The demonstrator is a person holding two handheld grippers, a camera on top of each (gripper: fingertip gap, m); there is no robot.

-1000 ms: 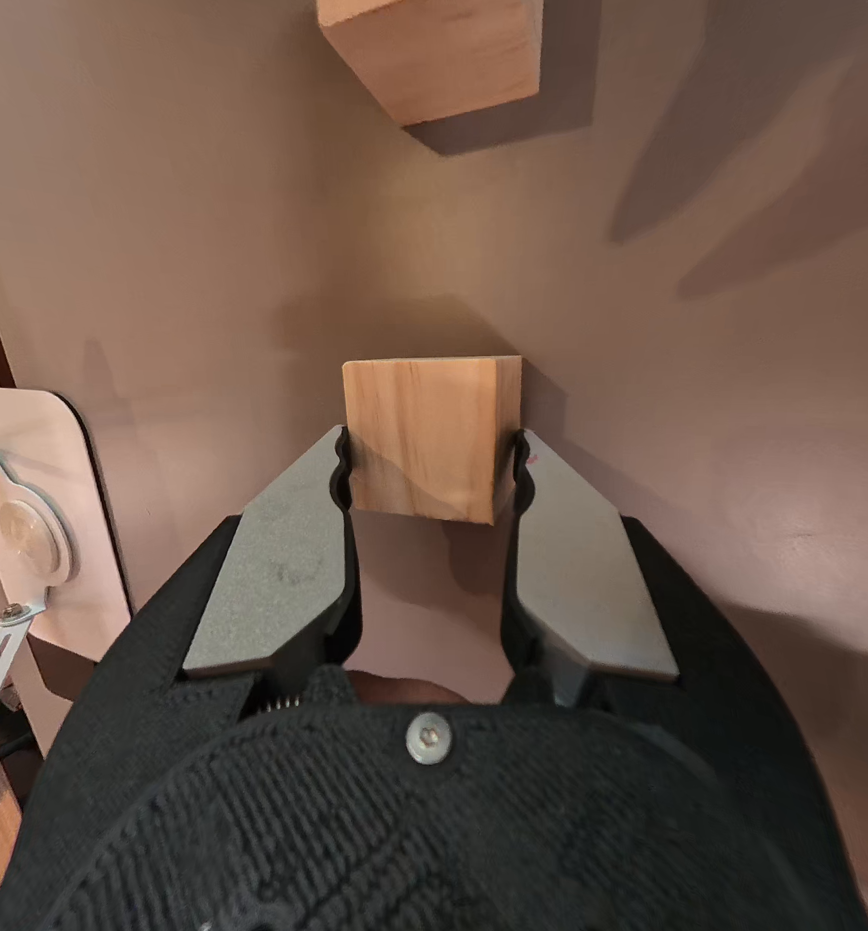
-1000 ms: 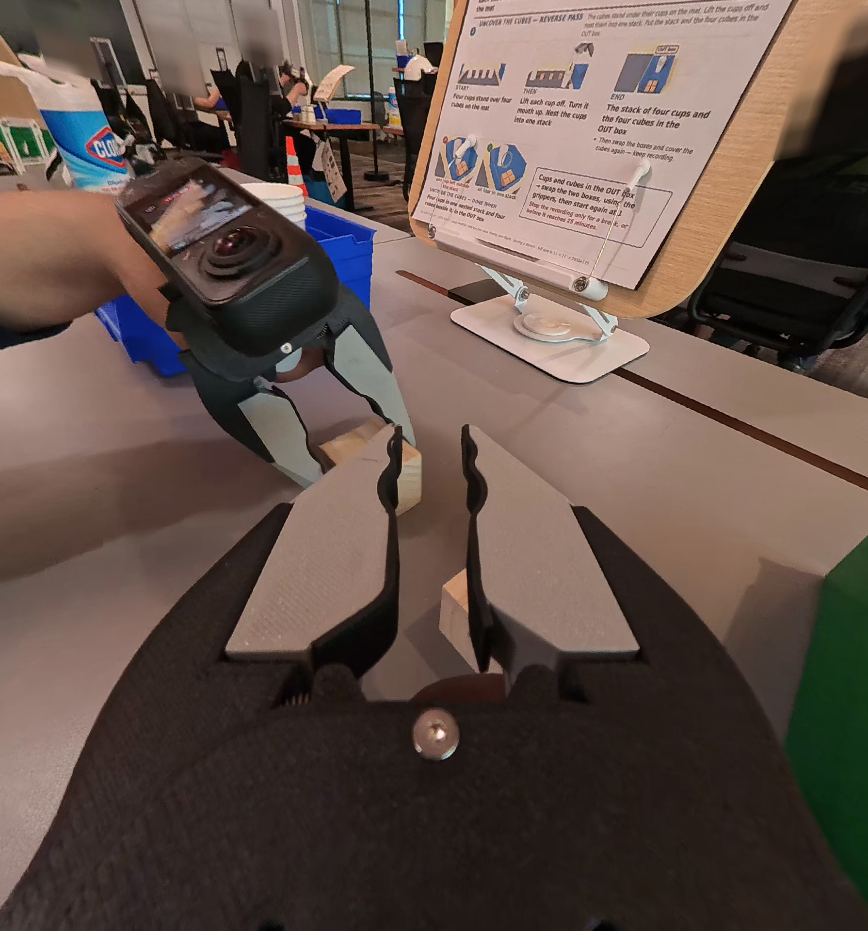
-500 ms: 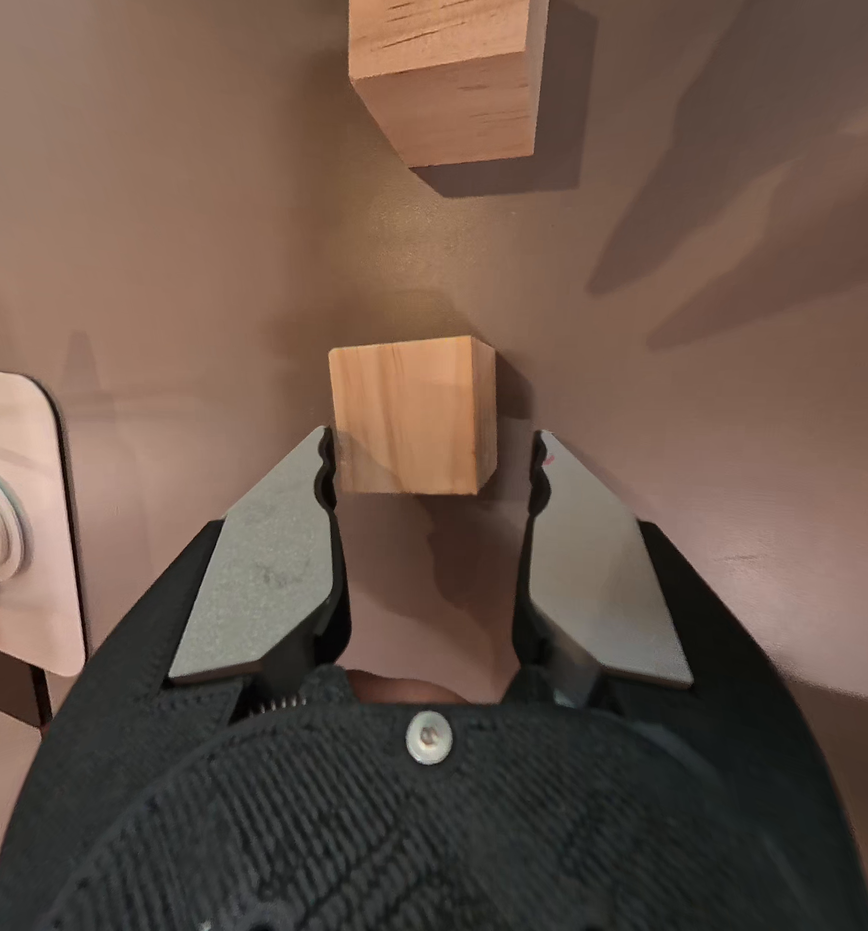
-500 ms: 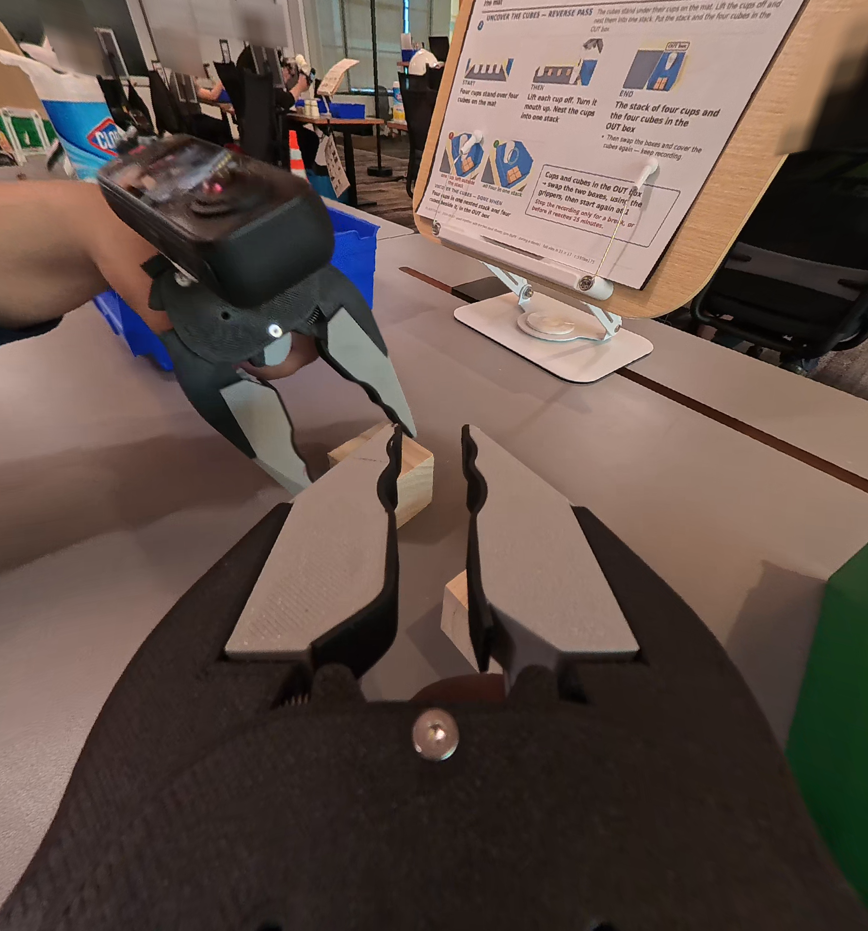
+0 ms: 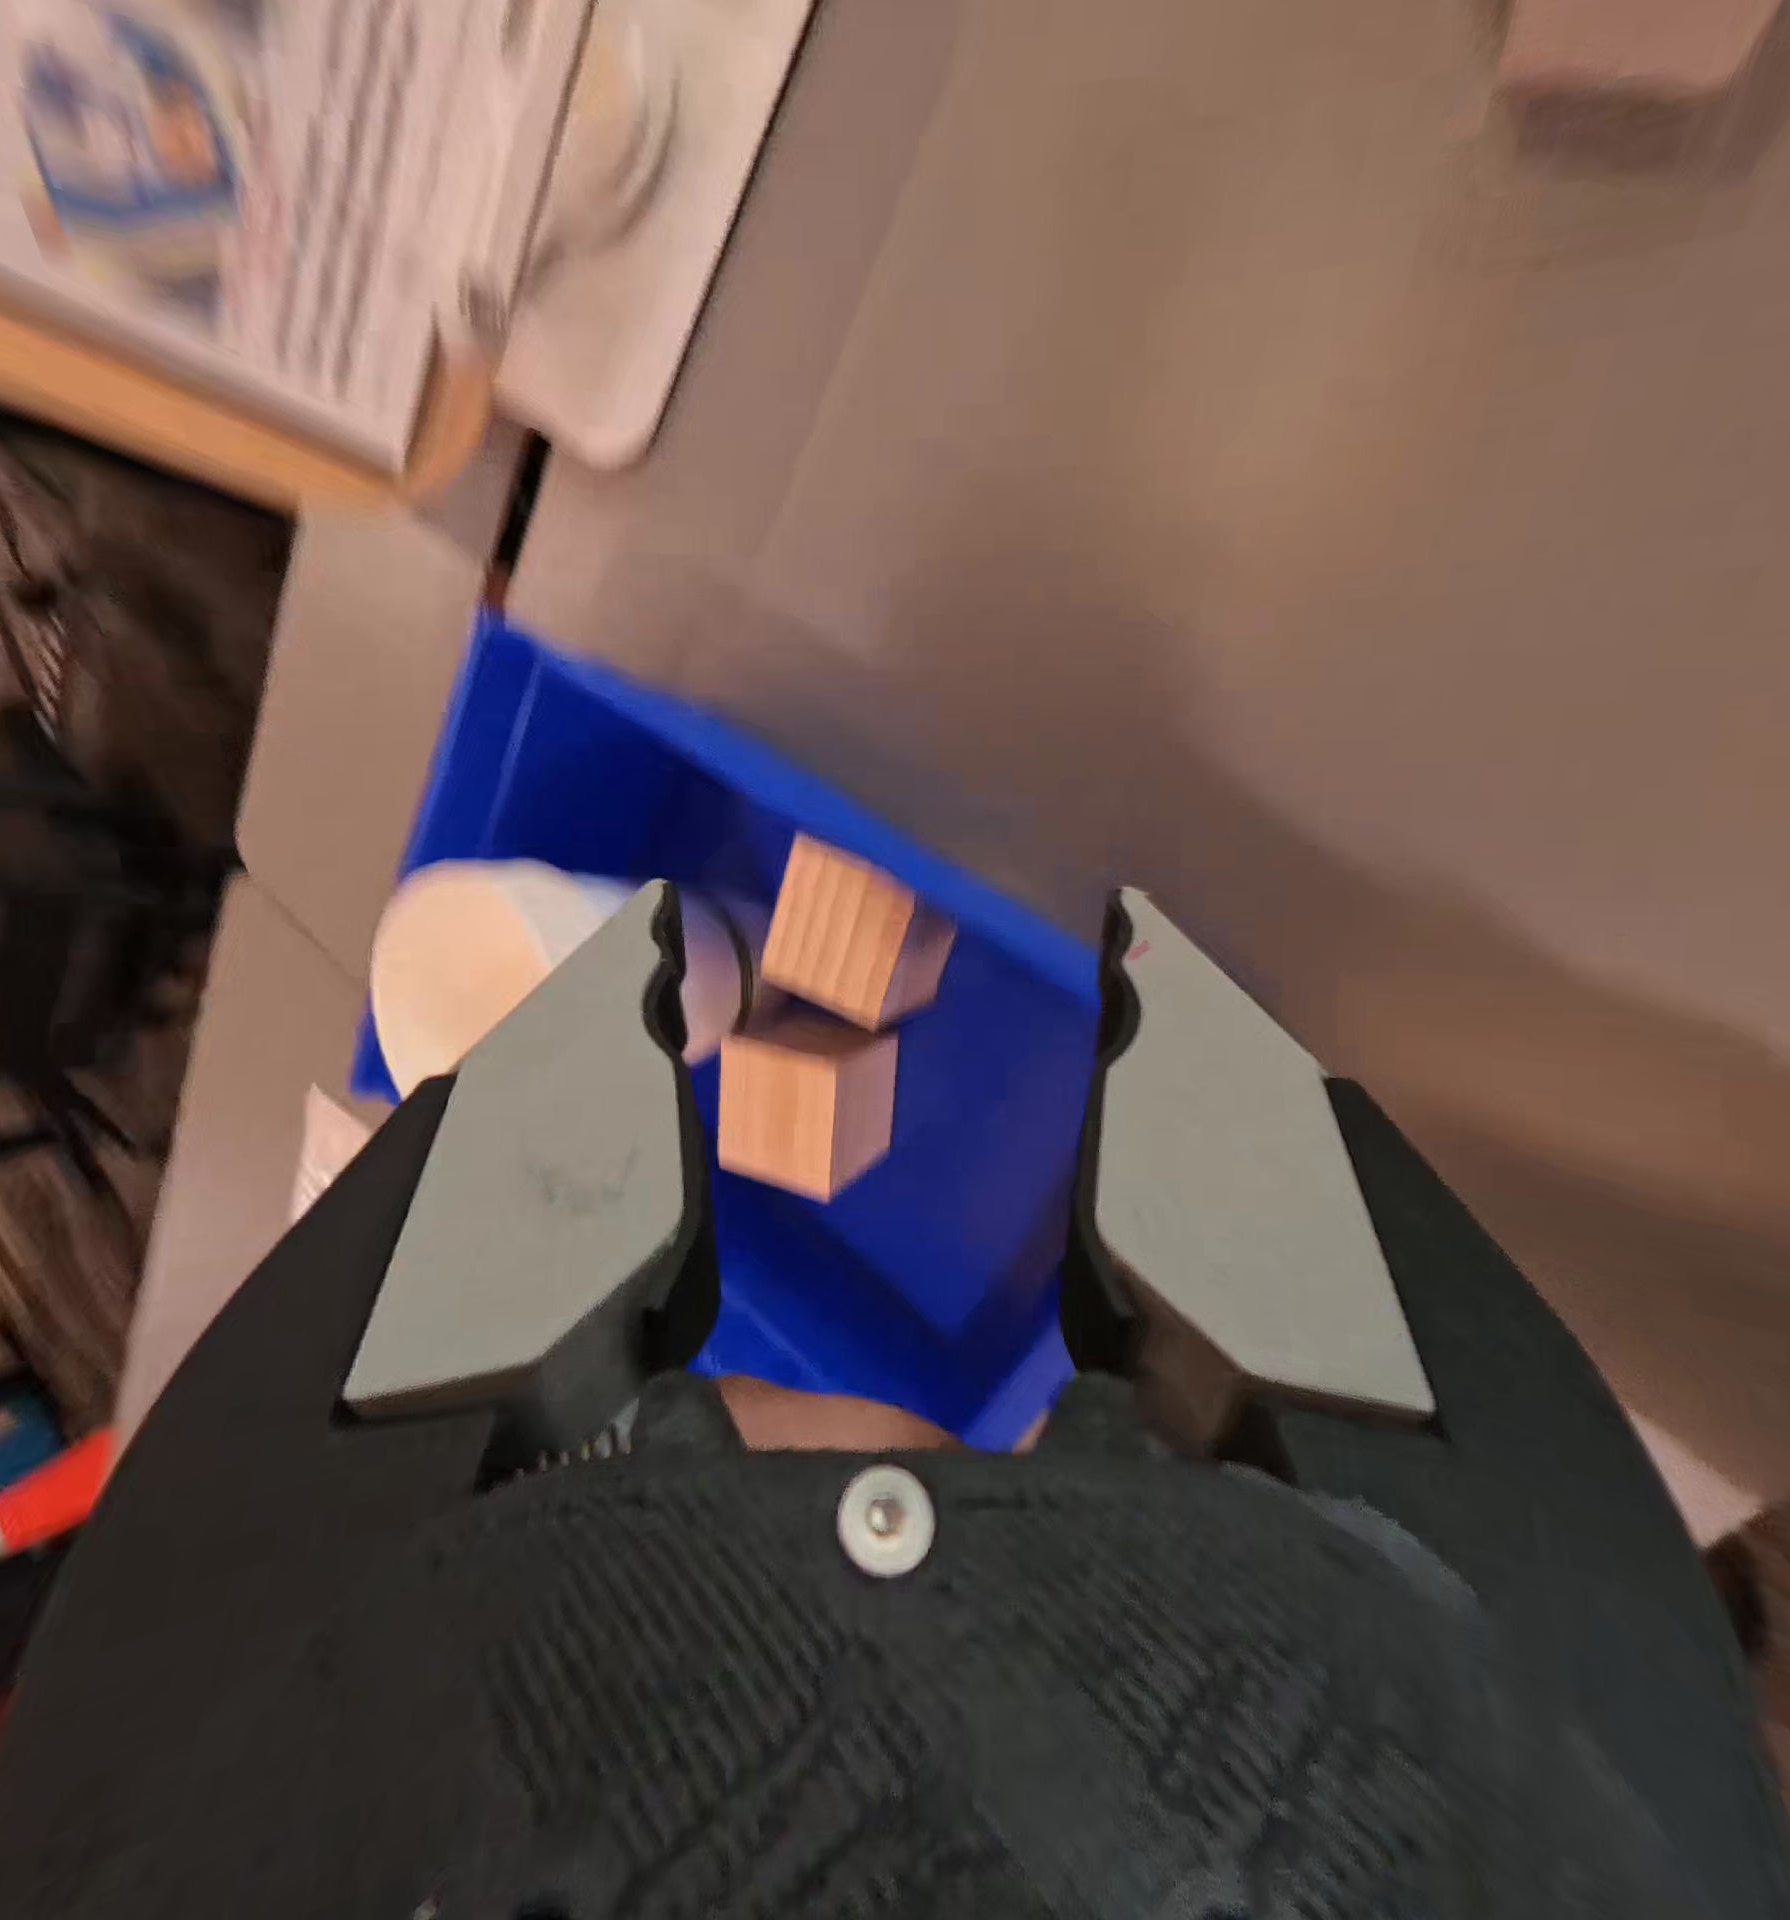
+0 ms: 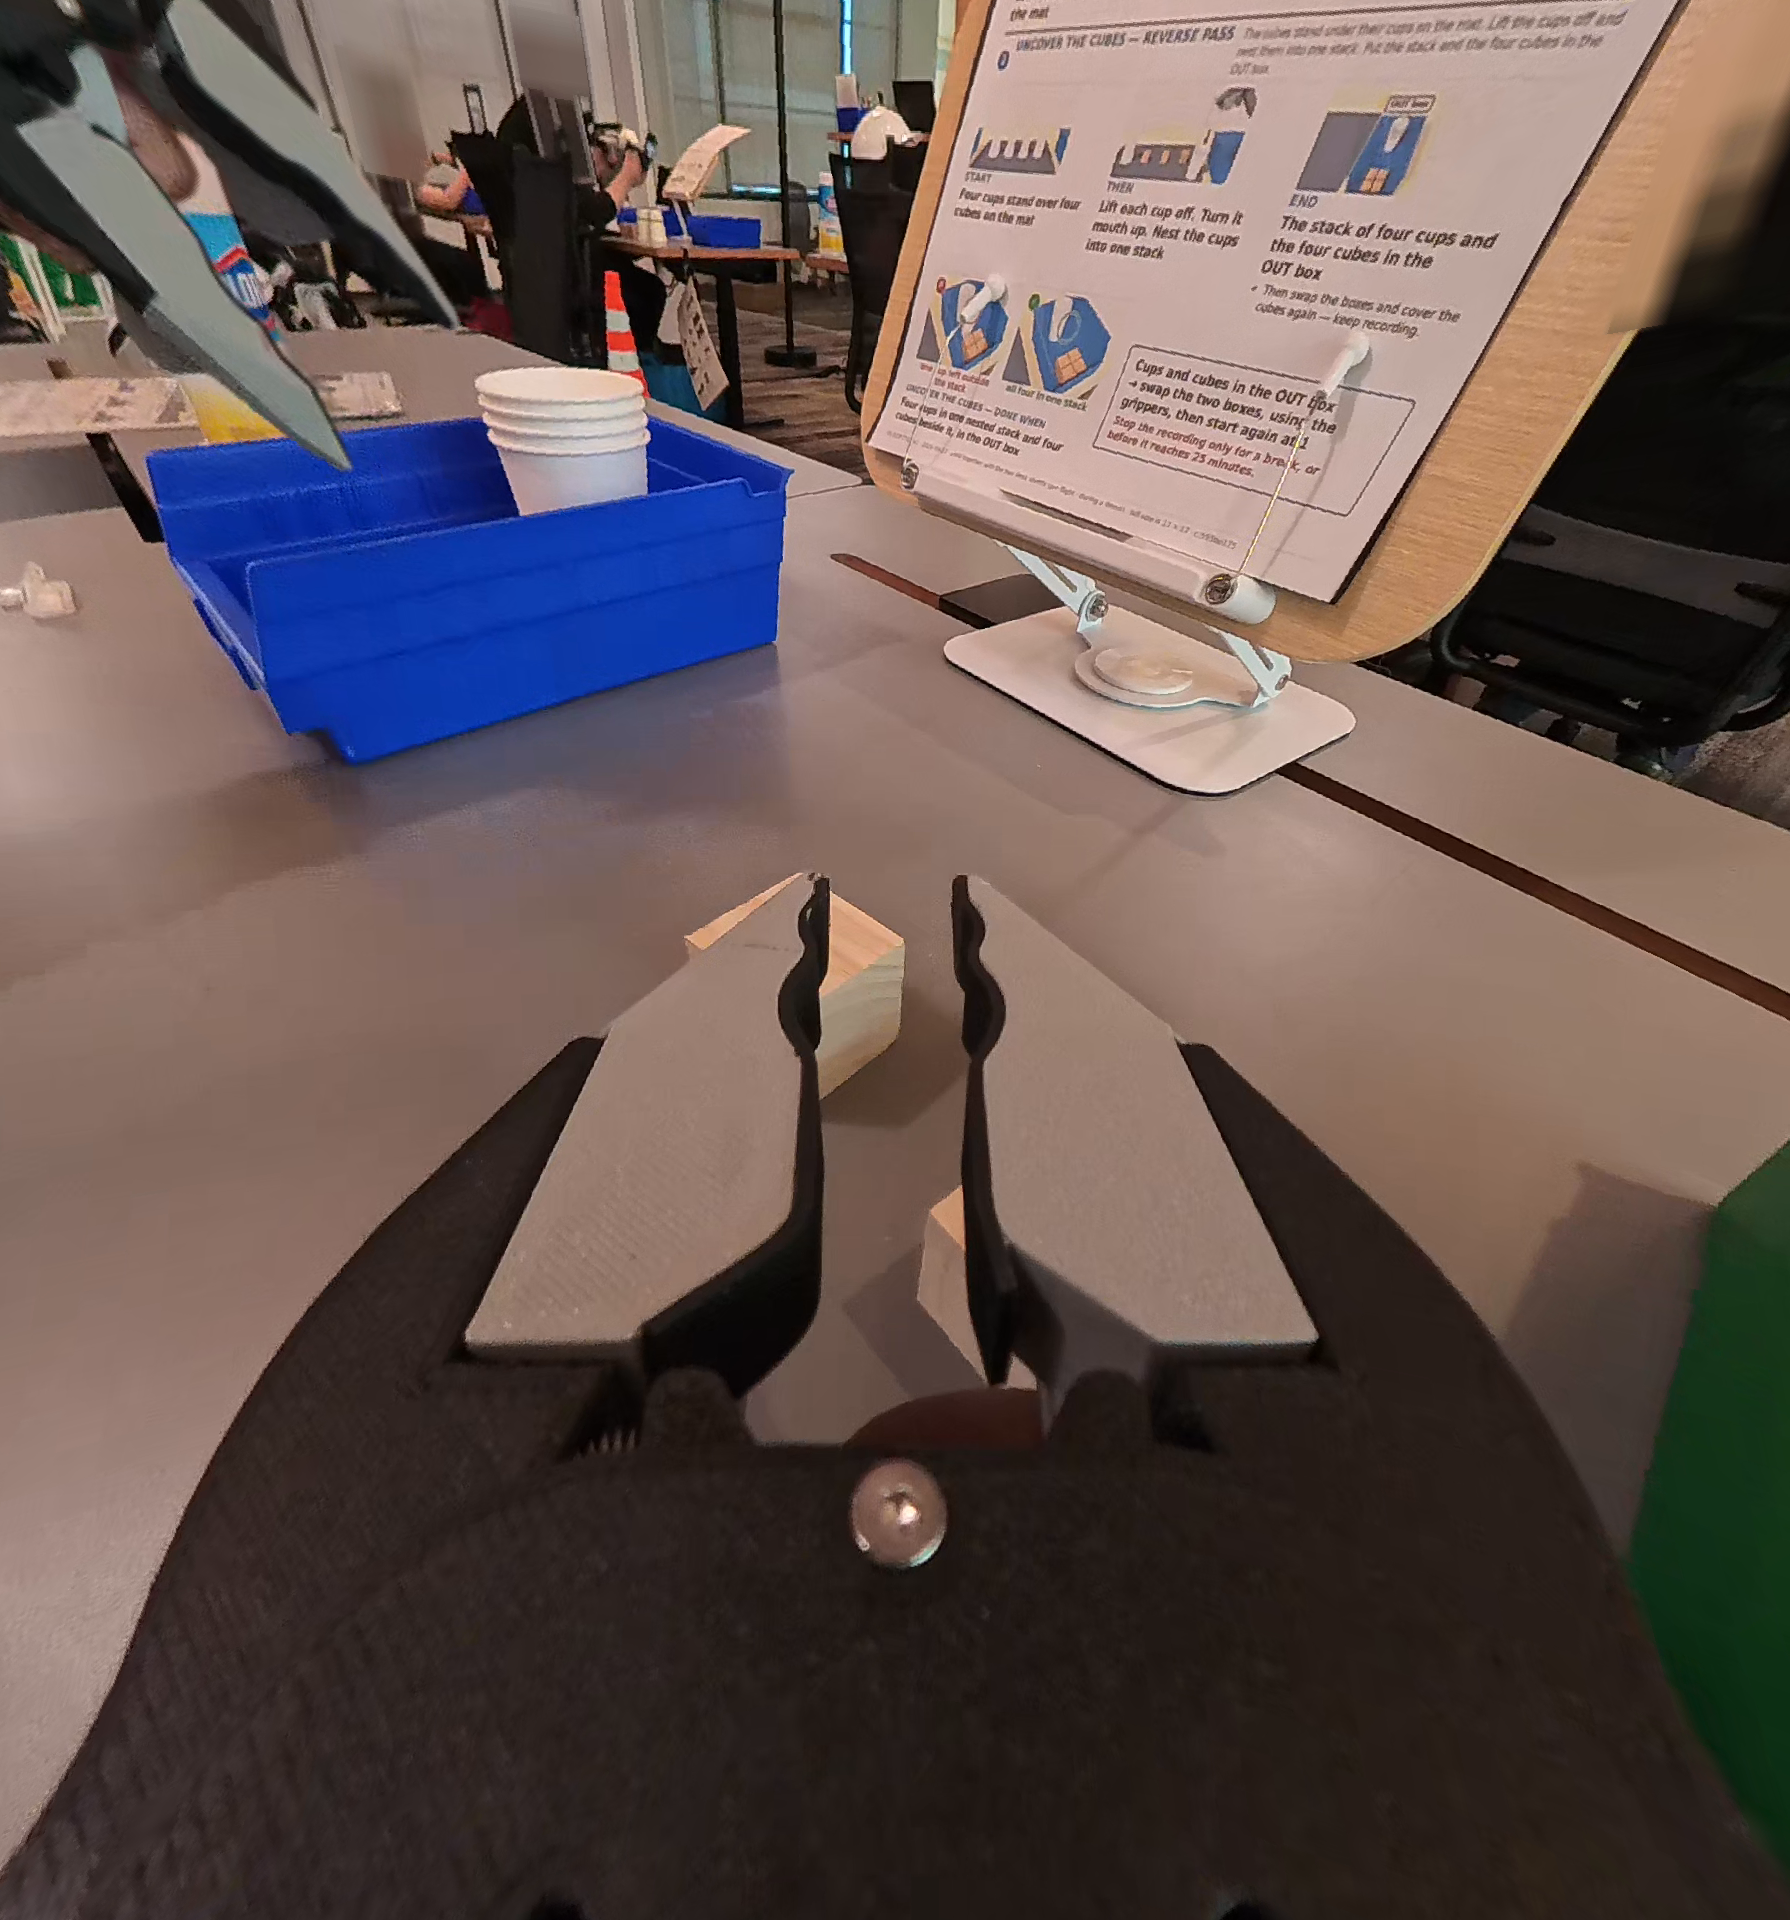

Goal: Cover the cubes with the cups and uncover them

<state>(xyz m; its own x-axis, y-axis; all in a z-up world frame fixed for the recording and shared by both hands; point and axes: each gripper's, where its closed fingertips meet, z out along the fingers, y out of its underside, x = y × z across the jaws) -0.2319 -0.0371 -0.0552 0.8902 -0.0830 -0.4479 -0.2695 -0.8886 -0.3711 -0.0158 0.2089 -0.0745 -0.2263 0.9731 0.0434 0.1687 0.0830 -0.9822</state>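
Note:
My left gripper (image 5: 891, 914) is open wide and empty, and hovers over a blue bin (image 5: 600, 769). The bin holds two wooden cubes (image 5: 839, 940) (image 5: 797, 1112) and a stack of white cups (image 5: 455, 966). This view is blurred. In the right wrist view the left gripper (image 6: 247, 312) is high at the top left above the bin (image 6: 475, 603) with the cup stack (image 6: 569, 436). My right gripper (image 6: 888, 904) is slightly open with nothing between its pads. It hangs above the table over two cubes, one behind its left finger (image 6: 855, 987), one under its right finger (image 6: 943, 1278).
An instruction board on a white stand (image 6: 1151, 717) is at the back right. A green box (image 6: 1764, 1455) is at the right edge. A small white piece (image 6: 34, 597) lies left of the bin. People and tables are far behind.
My left gripper opened off the cube it had gripped on the table, left it there, then rose and swung over the blue bin. My right gripper has stayed still with the same narrow gap.

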